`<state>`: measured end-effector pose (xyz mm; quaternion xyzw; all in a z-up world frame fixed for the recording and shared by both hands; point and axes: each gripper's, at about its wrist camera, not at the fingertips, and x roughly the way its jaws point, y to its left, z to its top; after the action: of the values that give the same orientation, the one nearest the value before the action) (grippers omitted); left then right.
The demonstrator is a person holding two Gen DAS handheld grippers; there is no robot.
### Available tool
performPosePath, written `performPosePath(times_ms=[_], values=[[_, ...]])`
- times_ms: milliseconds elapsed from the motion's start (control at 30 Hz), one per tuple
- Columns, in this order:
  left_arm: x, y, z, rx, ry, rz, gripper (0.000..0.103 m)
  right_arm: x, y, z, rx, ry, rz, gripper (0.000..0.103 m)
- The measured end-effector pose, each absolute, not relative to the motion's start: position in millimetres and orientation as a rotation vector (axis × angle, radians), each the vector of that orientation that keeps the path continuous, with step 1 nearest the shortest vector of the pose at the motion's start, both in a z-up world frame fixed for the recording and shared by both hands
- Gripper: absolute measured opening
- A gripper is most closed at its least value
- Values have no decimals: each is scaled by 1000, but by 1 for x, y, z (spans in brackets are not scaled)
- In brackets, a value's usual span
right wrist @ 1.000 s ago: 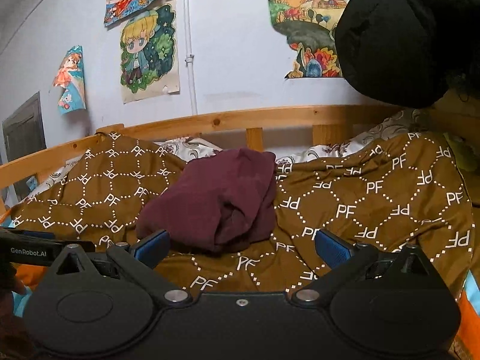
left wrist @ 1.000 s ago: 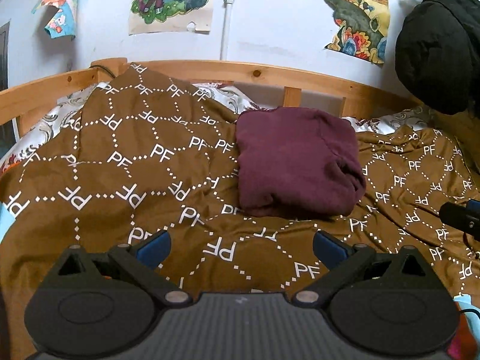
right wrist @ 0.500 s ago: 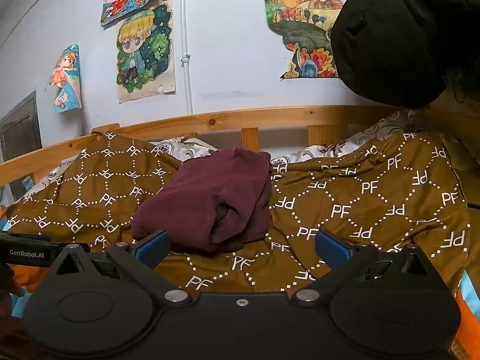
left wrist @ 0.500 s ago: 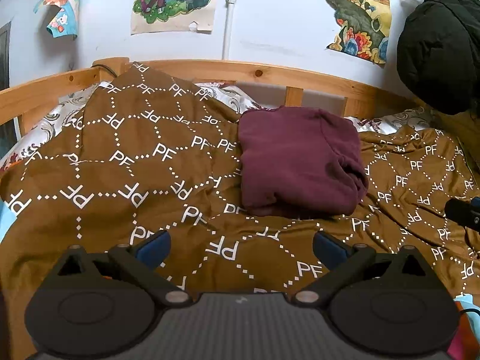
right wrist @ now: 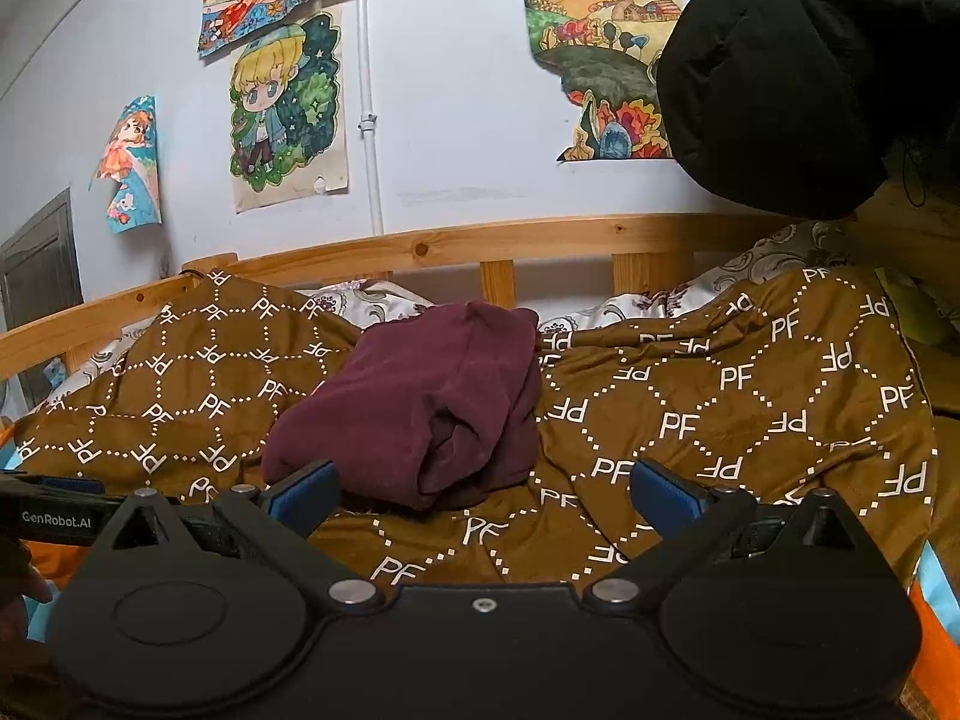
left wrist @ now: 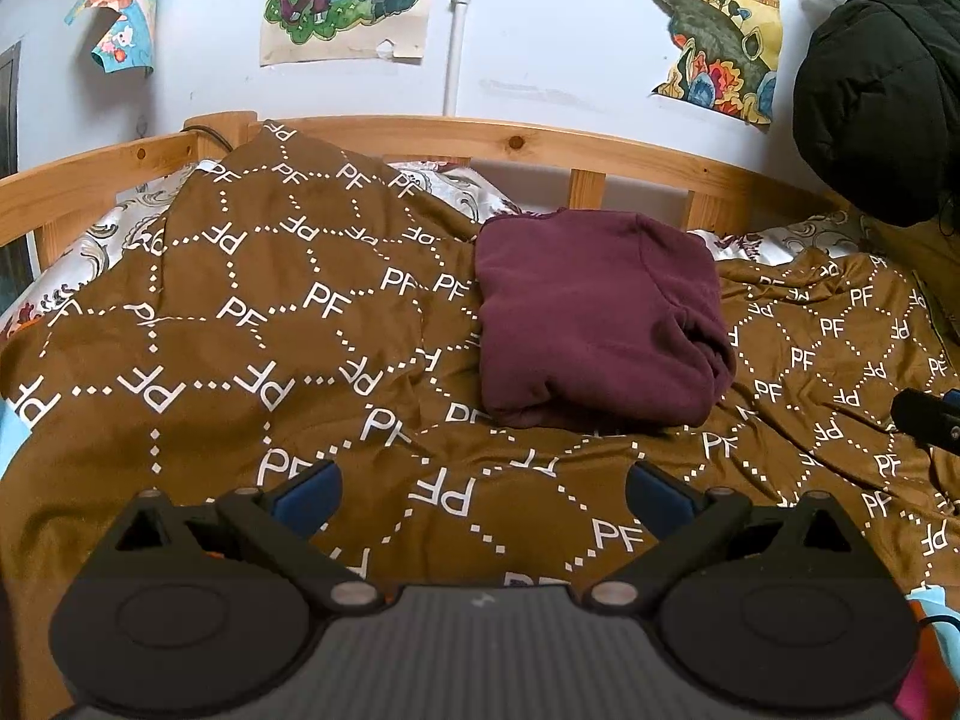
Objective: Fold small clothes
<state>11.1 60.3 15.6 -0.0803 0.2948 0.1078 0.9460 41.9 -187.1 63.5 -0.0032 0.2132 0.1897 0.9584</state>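
A maroon garment (left wrist: 594, 318) lies folded into a thick square bundle on the brown patterned bedspread (left wrist: 252, 372), close to the wooden rail. My left gripper (left wrist: 480, 492) hangs open and empty a little in front of it. The right wrist view shows the same maroon garment (right wrist: 420, 408) from its right end, where the folded layers show. My right gripper (right wrist: 483, 489) is open and empty just in front of the bundle. The tip of the right gripper (left wrist: 930, 420) pokes in at the right edge of the left wrist view, and the left gripper's body (right wrist: 54, 516) shows at the left edge of the right wrist view.
A wooden bed rail (left wrist: 540, 144) runs along the far side under a wall with posters (left wrist: 348, 0). A black padded jacket (left wrist: 882, 78) hangs at the upper right. White patterned bedding (left wrist: 120, 228) shows past the bedspread's far edge.
Both grippers have drawn back slightly from the maroon bundle and stay open. The bundle has not moved on the bedspread.
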Motion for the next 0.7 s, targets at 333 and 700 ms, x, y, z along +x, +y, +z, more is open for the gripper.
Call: performPosePath(times_ms=[333, 700], values=[[11, 61, 16, -166, 602, 218, 102, 42, -187, 63, -8, 432, 383, 102], [11, 59, 16, -164, 604, 218, 102, 43, -187, 64, -9, 431, 383, 102]])
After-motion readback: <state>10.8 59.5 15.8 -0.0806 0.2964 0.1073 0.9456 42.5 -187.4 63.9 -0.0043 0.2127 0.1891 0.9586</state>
